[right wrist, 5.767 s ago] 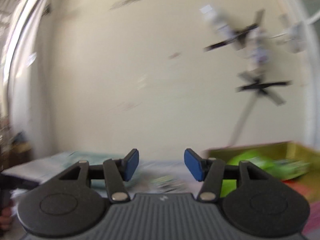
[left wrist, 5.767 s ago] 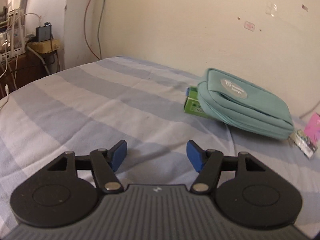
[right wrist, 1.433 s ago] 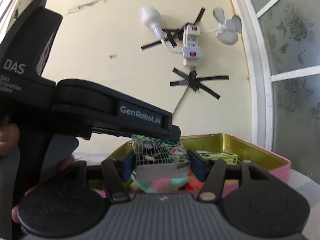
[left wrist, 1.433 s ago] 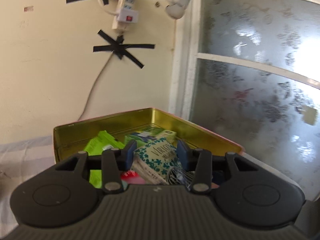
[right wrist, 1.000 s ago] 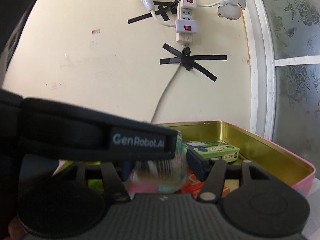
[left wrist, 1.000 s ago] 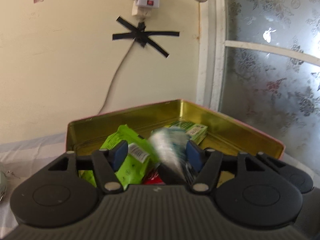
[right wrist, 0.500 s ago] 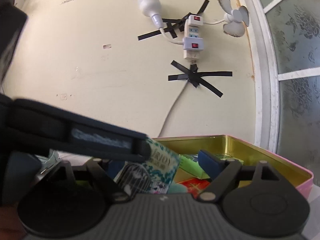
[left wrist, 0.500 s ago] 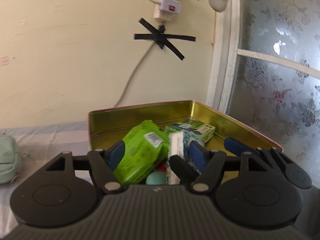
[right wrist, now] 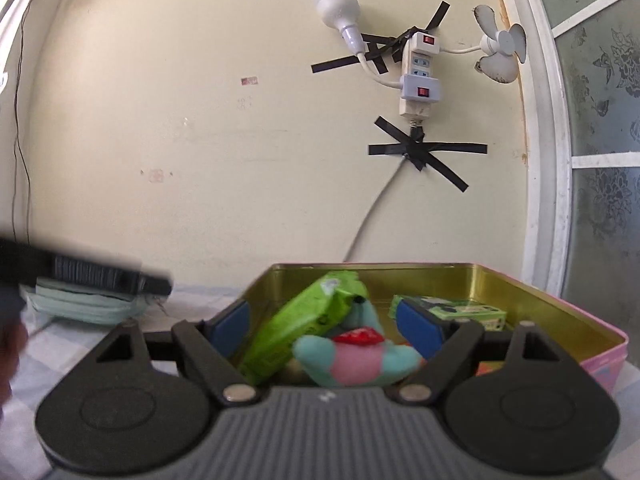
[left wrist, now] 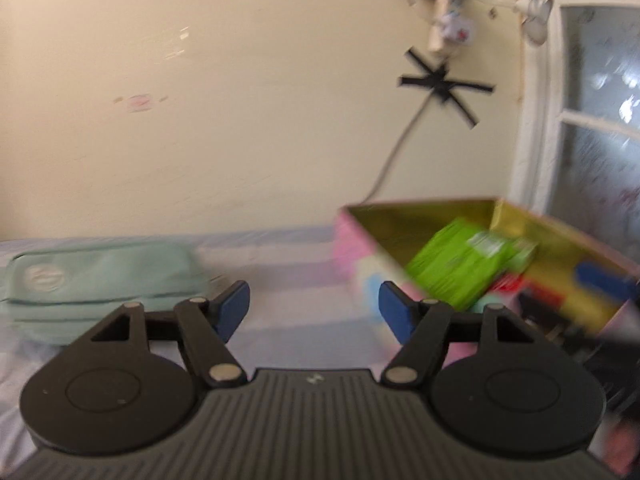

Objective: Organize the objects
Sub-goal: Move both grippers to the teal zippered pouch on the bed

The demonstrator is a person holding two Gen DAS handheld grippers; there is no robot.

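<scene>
A pink tin (right wrist: 520, 280) with a gold inside stands on the striped bedsheet against the wall. In it lie a green packet (right wrist: 308, 324), a green box (right wrist: 460, 312) and a teal and pink plush toy (right wrist: 348, 360). My right gripper (right wrist: 324, 328) hovers open over the tin's near side, its pads touching nothing. My left gripper (left wrist: 314, 312) is open and empty over the sheet, left of the tin (left wrist: 360, 248), in a blurred view. A teal zip pouch (left wrist: 100, 276) lies further left by the wall.
A cable and taped power strip (right wrist: 418, 80) hang on the wall above the tin. A window frame (right wrist: 548, 160) rises at the right. The left gripper's body (right wrist: 88, 272) and a hand (right wrist: 8, 344) show at the right wrist view's left edge.
The floral packet once held between both grippers over the tin is gone from their jaws. The left gripper has swung left, away from the tin toward the pouch. The right jaws stand wider.
</scene>
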